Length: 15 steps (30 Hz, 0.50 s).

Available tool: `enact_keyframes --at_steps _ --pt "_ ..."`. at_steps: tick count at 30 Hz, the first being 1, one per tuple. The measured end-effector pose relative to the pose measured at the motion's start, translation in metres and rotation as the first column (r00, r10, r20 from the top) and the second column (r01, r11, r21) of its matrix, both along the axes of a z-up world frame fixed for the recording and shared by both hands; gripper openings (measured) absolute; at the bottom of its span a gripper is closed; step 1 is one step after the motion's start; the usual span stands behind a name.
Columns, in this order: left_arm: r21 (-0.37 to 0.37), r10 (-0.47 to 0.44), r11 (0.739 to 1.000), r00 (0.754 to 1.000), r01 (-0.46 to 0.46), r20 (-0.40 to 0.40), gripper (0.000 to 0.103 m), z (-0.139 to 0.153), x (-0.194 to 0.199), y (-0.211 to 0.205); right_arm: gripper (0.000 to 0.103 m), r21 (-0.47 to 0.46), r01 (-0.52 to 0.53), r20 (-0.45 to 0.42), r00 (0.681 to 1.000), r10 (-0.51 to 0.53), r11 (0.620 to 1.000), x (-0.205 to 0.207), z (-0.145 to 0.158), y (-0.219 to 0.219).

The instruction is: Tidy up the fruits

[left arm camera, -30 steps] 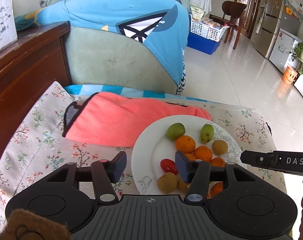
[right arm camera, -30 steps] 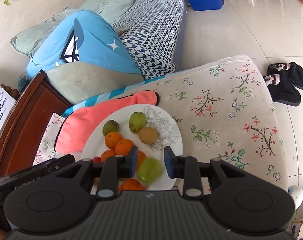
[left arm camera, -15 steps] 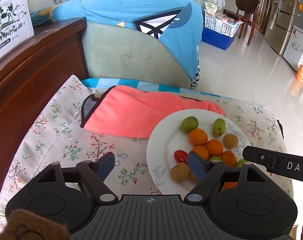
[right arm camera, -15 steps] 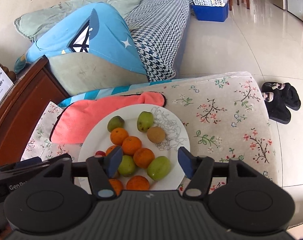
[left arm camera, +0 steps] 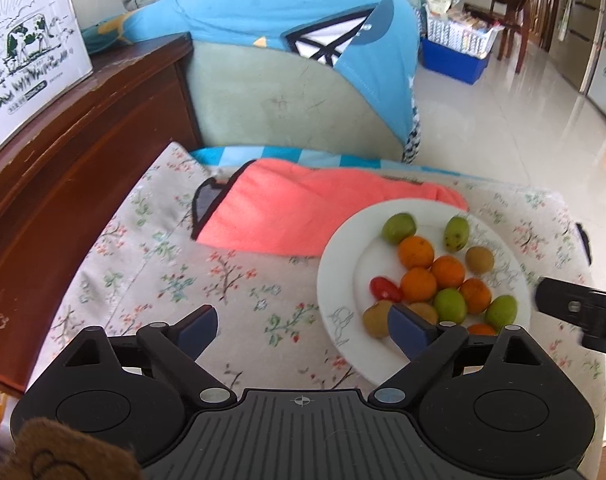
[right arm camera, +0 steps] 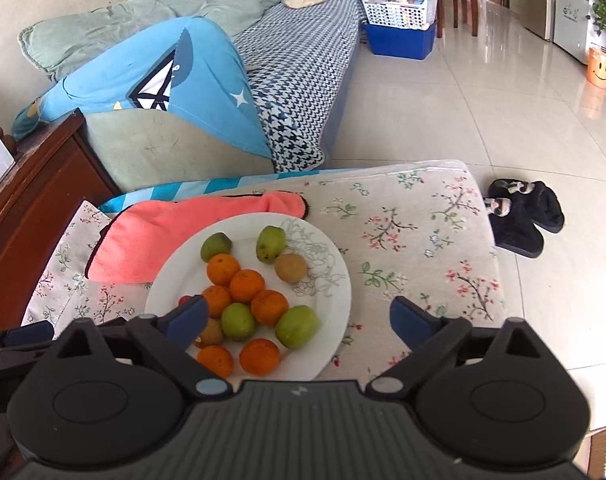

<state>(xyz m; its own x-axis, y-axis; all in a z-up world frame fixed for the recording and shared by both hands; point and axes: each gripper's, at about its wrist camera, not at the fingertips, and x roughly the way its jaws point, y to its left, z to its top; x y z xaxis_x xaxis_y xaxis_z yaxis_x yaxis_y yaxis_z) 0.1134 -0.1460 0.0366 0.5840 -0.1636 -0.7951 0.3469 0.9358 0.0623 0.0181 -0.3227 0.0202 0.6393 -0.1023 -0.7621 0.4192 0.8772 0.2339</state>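
Living room, tiled floor, sofa behind with a blue cushion; in front a low bench (right arm camera: 423, 236) under a floral cloth is carrying everything. Going left to right: dark wooden cabinet (left arm camera: 63, 152) at the far left, then a coral towel (left arm camera: 303, 216) lying on the cloth, then the white plate (right arm camera: 335, 292) just right of it, its far-left rim touching or overlapping the towel.

Left gripper (left arm camera: 303, 328) is hovering over bare cloth, jaws opening, nothing between them; the plate is lying to its right, its right finger sitting over the plate's near-left edge. Right gripper (right arm camera: 299, 316) is hanging above the plate's near half, jaws opening wide, not pressing on any fruit; a green fruit (right arm camera: 297, 327) is lying below between the fingers, loose on the plate. Right gripper is the nearer one to the fruit pile.

Fruit all on the plate: several oranges (right arm camera: 247, 286) clustered in the middle, green plum-like fruits at the far rim and the near side, brownish kiwi-like ones (right arm camera: 291, 267) at the right and near left, one red cherry tomato (left arm camera: 386, 289) on the left side. All roundish, no real long axis, touching each other, so likely to roll if nudged. No loose fruit visible on the cloth; sorting is looking mostly done.
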Motion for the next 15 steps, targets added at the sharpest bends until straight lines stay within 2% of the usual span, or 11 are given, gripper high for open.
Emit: enact_keyframes --at_steps 5,11,15 --pt "0.036 0.024 0.999 0.999 -0.023 -0.027 0.094 -0.003 -0.006 0.004 0.102 -0.02 0.013 -0.055 0.998 -0.014 1.0 -0.011 -0.004 0.001" --pt "-0.006 0.02 1.0 0.998 -0.02 -0.065 0.094 -0.003 -0.011 0.008 0.102 -0.028 -0.001 -0.095 0.996 -0.002 1.0 -0.014 -0.011 0.006" --pt "0.013 0.008 1.0 0.998 -0.007 -0.057 0.094 -0.004 -0.012 0.004 0.102 -0.056 -0.014 -0.095 0.995 0.009 0.998 -0.011 -0.01 0.01"
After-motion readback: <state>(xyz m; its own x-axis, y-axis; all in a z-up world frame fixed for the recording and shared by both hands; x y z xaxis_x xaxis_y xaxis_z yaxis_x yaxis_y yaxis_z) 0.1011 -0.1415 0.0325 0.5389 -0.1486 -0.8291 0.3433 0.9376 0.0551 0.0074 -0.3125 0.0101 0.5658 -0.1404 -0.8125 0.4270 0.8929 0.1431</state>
